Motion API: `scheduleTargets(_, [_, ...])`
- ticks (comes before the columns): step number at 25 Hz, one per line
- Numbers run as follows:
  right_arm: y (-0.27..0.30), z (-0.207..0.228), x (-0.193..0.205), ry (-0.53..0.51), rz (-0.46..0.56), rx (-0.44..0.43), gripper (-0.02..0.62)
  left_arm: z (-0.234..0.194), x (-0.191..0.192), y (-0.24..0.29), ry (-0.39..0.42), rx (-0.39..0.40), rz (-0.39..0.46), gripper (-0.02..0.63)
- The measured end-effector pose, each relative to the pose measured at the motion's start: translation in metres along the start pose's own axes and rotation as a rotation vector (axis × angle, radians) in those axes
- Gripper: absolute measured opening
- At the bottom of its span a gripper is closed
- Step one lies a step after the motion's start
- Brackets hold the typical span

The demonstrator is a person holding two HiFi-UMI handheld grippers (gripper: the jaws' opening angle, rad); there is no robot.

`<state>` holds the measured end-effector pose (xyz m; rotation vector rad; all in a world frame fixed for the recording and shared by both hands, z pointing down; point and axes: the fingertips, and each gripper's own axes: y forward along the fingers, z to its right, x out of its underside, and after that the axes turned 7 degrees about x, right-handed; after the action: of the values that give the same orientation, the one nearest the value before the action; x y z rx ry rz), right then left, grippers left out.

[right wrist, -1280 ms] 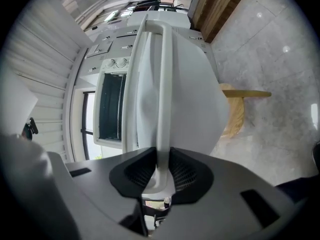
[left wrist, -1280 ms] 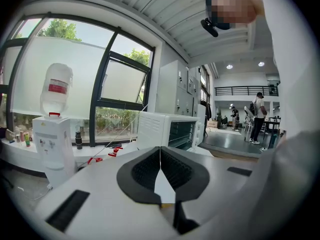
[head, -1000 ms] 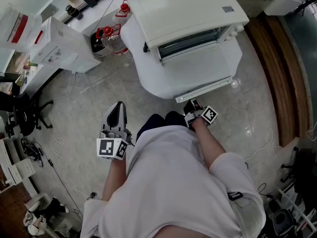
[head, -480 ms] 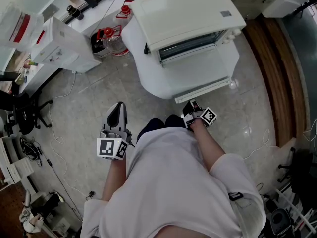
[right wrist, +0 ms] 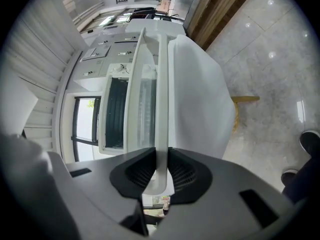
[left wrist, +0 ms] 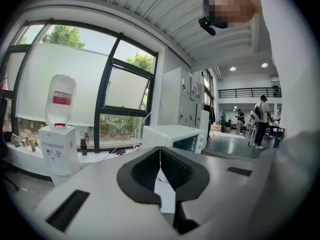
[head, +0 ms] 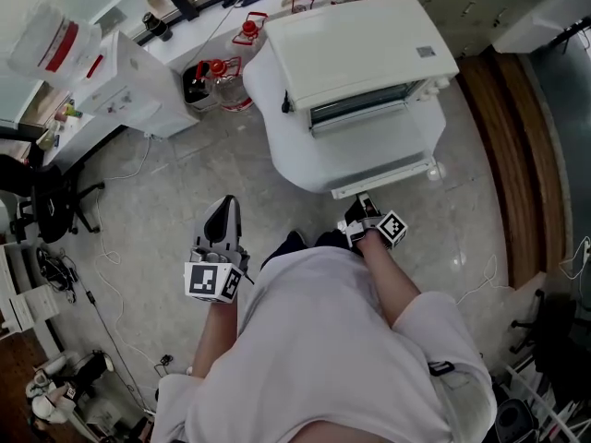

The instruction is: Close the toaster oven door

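Toaster oven (head: 360, 49) stands on a table draped in white cloth (head: 277, 127), set back from the table's near edge with its front facing the person. Its door (head: 369, 141) is open: hinged along the bottom and swung out toward the near edge, leaving the dark cavity exposed above it. The exact tilt of the door cannot be read from overhead. The handle (head: 383, 178), a pale bar along the door's free edge, lies right at the near edge of the table. Right gripper (head: 362, 203) reaches in from below that edge, and its own view shows the jaws clamped on the handle (right wrist: 161, 84), with the bar running straight up between the ribbed pads. A grip at the free edge, farthest from the hinge, gives the most leverage for swinging the door up. Judgement: closing is under way but not finished, since the door (right wrist: 142, 99) stands clear of the oven face. Next, the handle needs to follow its arc up and in without the pads slipping along the smooth bar. Left gripper (head: 224, 209) is held low over the floor at the person's left, well apart from the table. Its jaws are together with nothing between them (left wrist: 160, 156), so it is idle and out of the door's path.
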<state>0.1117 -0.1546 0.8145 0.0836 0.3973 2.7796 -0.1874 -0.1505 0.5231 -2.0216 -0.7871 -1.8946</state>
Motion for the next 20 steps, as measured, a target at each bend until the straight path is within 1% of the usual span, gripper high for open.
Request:
scheduleTargets(8, [-0.003,-0.043,0.000,-0.031,-0.004,-0.007,0.091,-0.002,-0.028,-0.007,-0.009,-0.008,0.017,0.020])
scheduleTargets(14, [-0.001,-0.060,-0.003,-0.039,0.028,-0.014,0.095,0.002,-0.038,-0.007,-0.019,-0.002,0.024,0.020])
scheduleTargets(20, [-0.001,-0.071,-0.003,-0.037,0.034,0.011,0.097,0.007,-0.042,-0.009,-0.018,0.012,0.031,0.020])
